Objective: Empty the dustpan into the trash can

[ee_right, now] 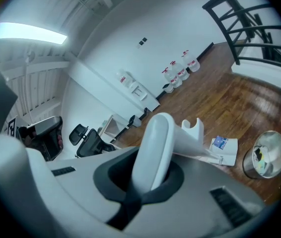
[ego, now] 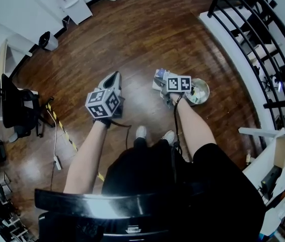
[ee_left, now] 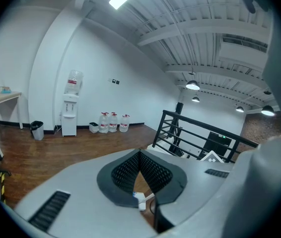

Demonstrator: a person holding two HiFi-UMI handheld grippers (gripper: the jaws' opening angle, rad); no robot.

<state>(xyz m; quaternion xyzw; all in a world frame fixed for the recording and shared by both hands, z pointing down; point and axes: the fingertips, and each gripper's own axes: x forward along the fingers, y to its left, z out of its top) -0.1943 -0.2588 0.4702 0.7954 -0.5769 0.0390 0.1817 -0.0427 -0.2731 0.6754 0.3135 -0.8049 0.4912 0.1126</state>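
Dustpan (ee_right: 187, 145), white with a blue scrap in it, is just left of the silver trash can (ee_right: 267, 155), its handle clamped in the right gripper (ee_right: 153, 157). Left gripper (ee_left: 140, 155), jaws together and empty, is farther left above the wooden floor (ego: 147, 39).

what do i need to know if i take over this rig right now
Left gripper: shut, empty.
Right gripper: shut on the dustpan handle.
Dustpan: beside the metal trash can, not over it; a blue-and-white scrap lies in the pan.
Done: dustpan in hand, brought near the can.
Left: move the pan over the can and tip it out.
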